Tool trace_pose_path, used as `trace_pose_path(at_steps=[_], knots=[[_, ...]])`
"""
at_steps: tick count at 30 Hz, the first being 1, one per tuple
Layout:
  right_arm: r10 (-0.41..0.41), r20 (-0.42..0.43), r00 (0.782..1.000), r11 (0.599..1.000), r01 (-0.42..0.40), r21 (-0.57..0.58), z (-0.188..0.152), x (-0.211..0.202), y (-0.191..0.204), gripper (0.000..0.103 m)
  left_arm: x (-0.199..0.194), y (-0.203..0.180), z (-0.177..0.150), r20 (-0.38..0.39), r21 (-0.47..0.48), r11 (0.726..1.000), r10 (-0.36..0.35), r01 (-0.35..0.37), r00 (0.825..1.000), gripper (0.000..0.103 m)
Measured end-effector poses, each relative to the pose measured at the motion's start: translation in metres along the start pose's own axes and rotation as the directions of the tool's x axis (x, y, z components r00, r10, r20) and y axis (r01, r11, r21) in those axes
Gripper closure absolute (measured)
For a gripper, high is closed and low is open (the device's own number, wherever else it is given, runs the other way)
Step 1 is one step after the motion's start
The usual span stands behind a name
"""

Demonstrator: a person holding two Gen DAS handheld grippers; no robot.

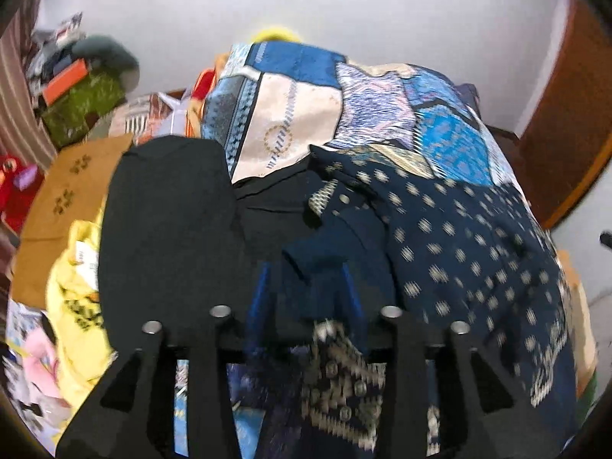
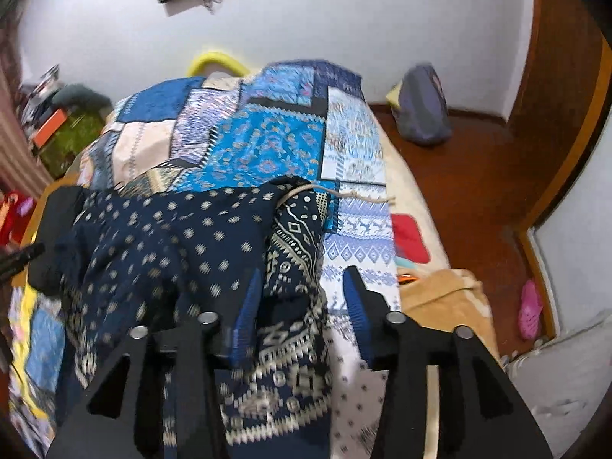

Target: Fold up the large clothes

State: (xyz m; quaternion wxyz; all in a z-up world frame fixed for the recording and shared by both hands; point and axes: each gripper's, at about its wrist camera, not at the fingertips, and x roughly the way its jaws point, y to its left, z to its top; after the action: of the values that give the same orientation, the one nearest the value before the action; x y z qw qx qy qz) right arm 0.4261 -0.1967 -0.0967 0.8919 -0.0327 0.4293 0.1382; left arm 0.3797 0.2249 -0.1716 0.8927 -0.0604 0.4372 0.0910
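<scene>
Here, both the left claw (image 1: pixel 306 287) and the right claw (image 2: pixel 302 290) are let go, parted over the navy dotted dress (image 2: pixel 160 237), black cloth (image 1: pixel 164 222) at nine o'clock.

Navy garment (image 2: pixel 160 237) heaped across bed centre; black cloth (image 1: pixel 168 222) blocks left; patchwork quilt (image 2: pixel 355 229) right lies bare.

- Tools: two. Left tool (image 1: pixel 310 298), right tool (image 2: pixel 302 298); two blue-padded fingers (image 2: pixel 354 298) each.
- Navy printed garment (image 1: pixel 459 237): one, with one cream drawstring (image 2: pixel 344 191).
- Black garment (image 1: pixel 164 222): one.
- Patchwork bedspread (image 2: pixel 260 141): one, on one bed (image 2: pixel 417 206).
- Yellow cloth with black print (image 1: pixel 72 298): one.
- Brown cardboard sheet (image 1: pixel 72 191): one.
- Red cloth (image 2: pixel 411 239) on the bed: one.
- Tan towel (image 2: pixel 443 298): one.
- Grey-blue bag (image 2: pixel 422 105) on the floor: one.
- Pink clog (image 2: pixel 529 310): one.
</scene>
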Motion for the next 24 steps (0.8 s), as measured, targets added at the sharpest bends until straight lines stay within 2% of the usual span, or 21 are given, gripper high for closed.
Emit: trace_pose_path(at_steps=[1,2,3,5,8,12,18,21,24], knots=[[-0.008,0.016,1.0,1.0,0.008,-0.025,-0.005,-0.012,0.004,0.057,-0.009,-0.003,-0.004,0.003,0.009,1.0,0.001,-0.001,1.0,0.054],[-0.012,0.027,1.0,0.999,0.013,-0.042,-0.009,-0.02,0.007,0.051,-0.016,-0.005,-0.008,0.007,0.013,1.0,0.001,-0.001,1.0,0.051],[-0.013,0.036,0.999,0.998,0.015,-0.058,-0.014,-0.03,0.009,0.041,-0.029,-0.007,-0.015,0.016,0.019,1.0,-0.007,0.007,1.0,0.048],[-0.006,0.059,0.998,0.998,0.01,-0.068,-0.023,-0.048,0.013,0.03,-0.046,-0.01,-0.025,0.024,0.031,0.999,-0.014,0.013,1.0,0.04],[0.02,0.095,0.995,0.998,-0.014,-0.063,-0.038,-0.072,0.015,0.029,-0.073,-0.014,-0.046,0.039,0.053,0.999,-0.014,0.012,0.999,0.032],[0.059,0.079,0.995,0.997,-0.055,-0.051,-0.058,-0.091,0.015,0.029,-0.093,-0.012,-0.074,0.015,0.051,0.998,-0.045,0.044,0.999,0.02],[0.134,0.006,0.991,0.99,-0.134,-0.037,-0.096,-0.091,0.013,0.029,-0.096,-0.009,-0.117,-0.061,0.048,0.997,-0.059,0.062,0.996,0.02],[0.128,-0.041,0.991,0.99,-0.13,-0.051,-0.12,-0.087,0.016,0.029,-0.084,-0.003,-0.139,-0.141,-0.015,0.993,-0.116,0.115,0.983,0.02],[0.135,-0.091,0.987,0.989,-0.139,-0.042,-0.141,-0.078,0.015,0.029,-0.076,0.0,-0.16,-0.181,-0.077,0.986,-0.161,0.149,0.97,0.02]])
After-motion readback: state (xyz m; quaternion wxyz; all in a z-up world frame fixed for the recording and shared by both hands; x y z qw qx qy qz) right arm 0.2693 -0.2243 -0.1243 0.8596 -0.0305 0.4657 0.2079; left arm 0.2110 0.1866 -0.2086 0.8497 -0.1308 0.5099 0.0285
